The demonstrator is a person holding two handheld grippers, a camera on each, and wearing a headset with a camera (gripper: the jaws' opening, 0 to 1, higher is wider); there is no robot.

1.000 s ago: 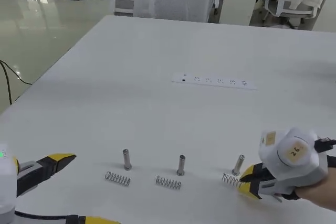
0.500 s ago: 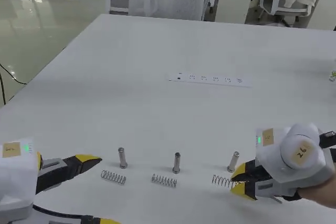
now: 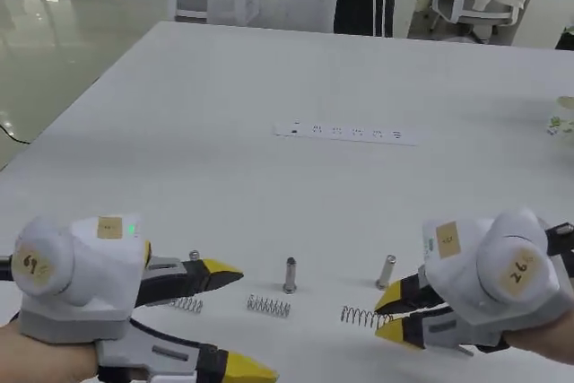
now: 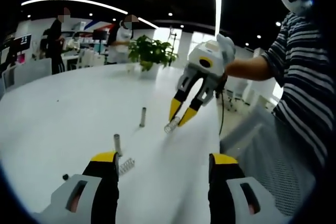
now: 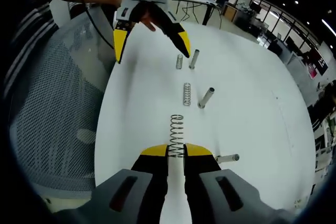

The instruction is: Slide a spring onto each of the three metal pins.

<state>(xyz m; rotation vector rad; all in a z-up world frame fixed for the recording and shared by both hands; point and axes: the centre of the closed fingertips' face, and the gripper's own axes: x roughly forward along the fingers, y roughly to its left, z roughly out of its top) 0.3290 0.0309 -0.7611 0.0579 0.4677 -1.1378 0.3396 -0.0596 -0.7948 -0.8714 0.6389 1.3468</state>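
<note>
Springs are on none of the three pins yet, so the whole job is ahead, I judge. My right gripper [image 3: 386, 313] is pinched onto one end of the right spring [image 3: 359, 316], seemingly flat on the white table [image 3: 359, 204] just beside the right pin [image 3: 387, 271]. The middle spring [image 3: 268, 305] and left spring [image 3: 186, 304] lie flat by the middle pin [image 3: 290, 274] and left pin [image 3: 195, 257]. My left gripper [image 3: 256, 320] gapes wide, empty.
</note>
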